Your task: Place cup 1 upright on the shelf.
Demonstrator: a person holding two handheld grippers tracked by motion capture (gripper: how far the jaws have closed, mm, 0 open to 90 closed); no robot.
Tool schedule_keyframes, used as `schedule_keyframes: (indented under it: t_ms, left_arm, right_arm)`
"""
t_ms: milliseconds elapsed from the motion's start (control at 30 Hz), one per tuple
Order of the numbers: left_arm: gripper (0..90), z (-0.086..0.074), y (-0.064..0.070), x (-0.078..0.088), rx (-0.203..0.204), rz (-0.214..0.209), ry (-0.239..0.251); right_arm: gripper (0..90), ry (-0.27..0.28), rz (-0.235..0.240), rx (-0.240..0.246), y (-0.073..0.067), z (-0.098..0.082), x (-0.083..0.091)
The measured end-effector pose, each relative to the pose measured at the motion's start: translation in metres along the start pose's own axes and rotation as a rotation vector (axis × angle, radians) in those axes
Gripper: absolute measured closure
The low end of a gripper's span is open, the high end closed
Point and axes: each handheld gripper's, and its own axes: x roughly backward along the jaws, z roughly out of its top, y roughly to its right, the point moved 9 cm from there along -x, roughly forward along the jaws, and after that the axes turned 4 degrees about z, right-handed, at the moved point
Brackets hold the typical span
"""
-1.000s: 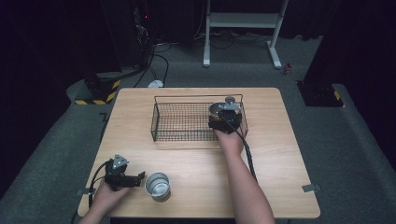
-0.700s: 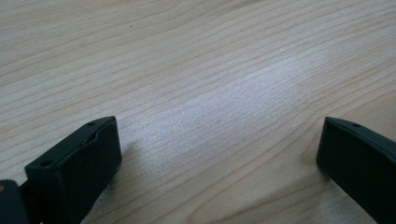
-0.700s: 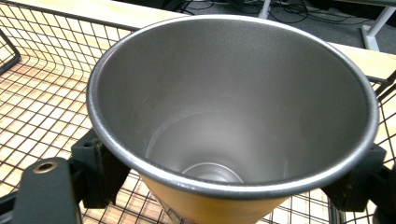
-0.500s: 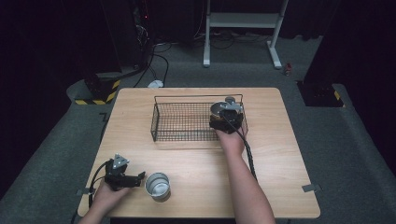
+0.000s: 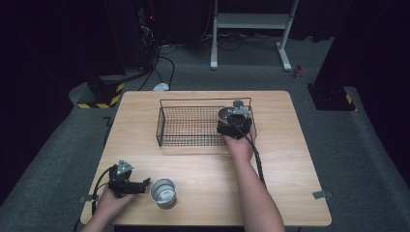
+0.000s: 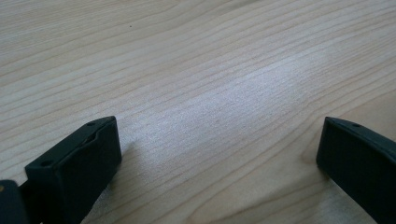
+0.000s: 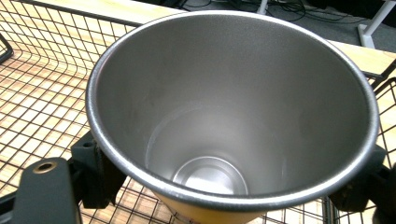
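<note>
Right gripper [image 5: 235,126] sits at the 3 o'clock end of the wire basket [image 5: 186,126], and in the right gripper view its two black jaws are pressed against opposite sides of a steel cup [image 7: 233,107], one jaw at 8 o'clock of the rim and the other at 4 o'clock. That cup stands upright inside the basket, mouth open toward the camera, with a yellow band showing just below its rim at 6 o'clock; the basket's mesh floor lies under and around it.

Going down in size: the wooden table [image 5: 290,159] carries everything. The black wire basket rests on its far half, a little toward 12 o'clock from the centre. A person's right forearm runs from 6 o'clock up to the basket, the gripper's cable trailing along it.

Left gripper [image 5: 126,184] lies at about 7 o'clock on the table, held in the left hand. In the left gripper view its jaws are spread wide, with nothing but bare wood grain between them.

A second steel cup [image 5: 163,192] stands upright on the table just beside the left gripper, at its 3 o'clock, apart from the jaw tips.
</note>
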Motion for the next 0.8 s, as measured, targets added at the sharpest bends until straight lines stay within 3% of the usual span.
schedule_keyframes:
  t_ms: [800]
  left_arm:
    - [0.3, 0.0000, -0.0001, 0.0000, -0.002, -0.001, 0.001]
  right_arm:
    - [11.4, -0.007, 0.019, 0.005, -0.0021, -0.0002, 0.0010]
